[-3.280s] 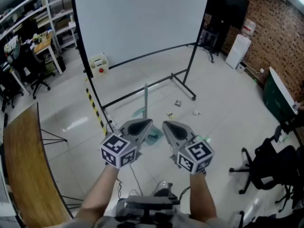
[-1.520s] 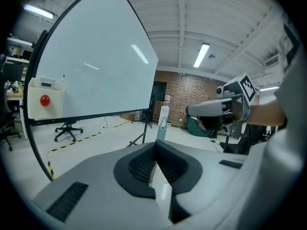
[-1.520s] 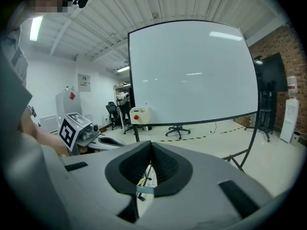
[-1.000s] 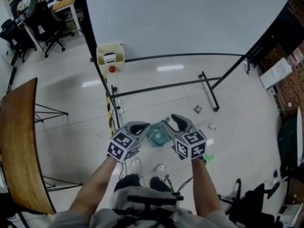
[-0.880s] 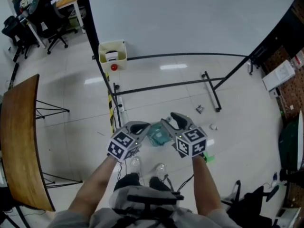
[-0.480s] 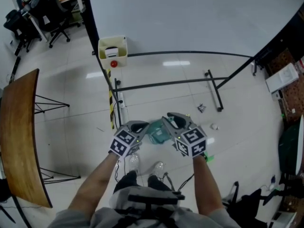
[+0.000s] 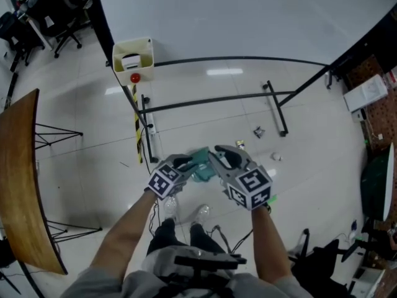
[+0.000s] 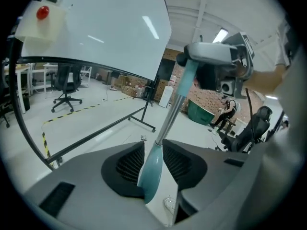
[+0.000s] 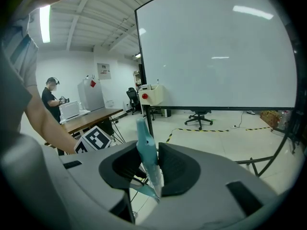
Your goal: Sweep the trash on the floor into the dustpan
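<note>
A long handle (image 8: 152, 174), teal at both ends with a grey pole between, is held up off the floor in front of the person. In the left gripper view its long axis slants from low in the middle up and to the right. Its lower teal end lies in the gap of the left gripper (image 7: 180, 162), whose jaws are partly spread and have just been opening; no squeeze on it shows. Its upper teal end stands almost upright, tip up, in the right gripper (image 7: 223, 154). That gripper's jaws have just been closing and now pinch it from both sides. From the head view the two grippers sit close together, with the right one nearer the camera. Teal plastic (image 7: 200, 160), whose shape cannot be told, shows between their tips. Small bits of trash (image 7: 258, 131) lie apart on the pale floor (image 7: 205, 120) just beyond. A black-framed white screen (image 7: 248, 17) stands farther back, and a wooden table (image 7: 18, 185) curves along the left.
</note>
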A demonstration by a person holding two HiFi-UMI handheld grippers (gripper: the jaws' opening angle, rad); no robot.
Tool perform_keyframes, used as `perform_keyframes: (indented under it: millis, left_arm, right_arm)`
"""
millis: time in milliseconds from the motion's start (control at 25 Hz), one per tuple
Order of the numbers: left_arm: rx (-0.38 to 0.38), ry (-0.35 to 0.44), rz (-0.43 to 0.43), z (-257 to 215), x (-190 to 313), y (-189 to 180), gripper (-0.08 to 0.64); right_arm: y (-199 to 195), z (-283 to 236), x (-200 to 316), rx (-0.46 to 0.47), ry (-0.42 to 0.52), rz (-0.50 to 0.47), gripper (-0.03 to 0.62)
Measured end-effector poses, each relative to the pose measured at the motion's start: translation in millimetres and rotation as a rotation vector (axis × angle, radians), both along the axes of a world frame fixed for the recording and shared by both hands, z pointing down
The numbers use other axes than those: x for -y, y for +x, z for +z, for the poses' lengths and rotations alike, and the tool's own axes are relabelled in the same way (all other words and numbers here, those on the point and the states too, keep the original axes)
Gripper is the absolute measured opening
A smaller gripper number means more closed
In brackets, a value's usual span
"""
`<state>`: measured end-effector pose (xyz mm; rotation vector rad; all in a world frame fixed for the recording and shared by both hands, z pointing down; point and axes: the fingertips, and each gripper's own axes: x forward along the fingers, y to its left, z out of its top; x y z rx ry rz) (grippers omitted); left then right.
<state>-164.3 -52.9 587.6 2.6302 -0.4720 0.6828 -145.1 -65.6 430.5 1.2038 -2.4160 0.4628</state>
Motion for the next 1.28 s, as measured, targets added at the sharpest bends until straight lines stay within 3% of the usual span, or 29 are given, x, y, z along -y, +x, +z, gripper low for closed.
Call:
perform_keyframes:
  millis: [160,240,280,360,760,1040,1280]
  left_arm:
    - [0.063,0.002,0.096,22.1,-13.6,15.4,0.158]
    - [0.082,0.034,0.087,26.8,-10.3,16.9,0.158]
    - [0.084,0.049,0.073,27.3,-6.7,15.9,0.104]
    - [0.075,0.052,0.065,26.8,-2.7,14.9,0.086]
    - [0.097,0.081,0.087,27.9,-5.0,19.5,0.086]
    - [0.122,0.056,0.140,31.5,-10.9,19.9,0.158]
    - [0.190,0.047,0.159,51.5,-19.7,21.4,0.161]
  right_arm:
    - [3.2,-0.8,-2.1,0.010,-0.007,0.010,0.110]
    - [4.6,-0.3,-2.1,0.012,-0.011,0.014,0.110]
    - [5.2,-0.1,-2.1,0.014,-0.012,0.013,0.110]
    - [6.3,-0.2,-2.6,0.017,-0.014,0.009,0.110]
    - [8.3,0.6,-3.5,0.036,-0.016,0.008,0.112]
    - [6.7,0.1,-4.4,0.035,-0.017,0.002,0.114]
    - [5.1,-1.0,-6.1,0.036,-0.018,0.004,0.114]
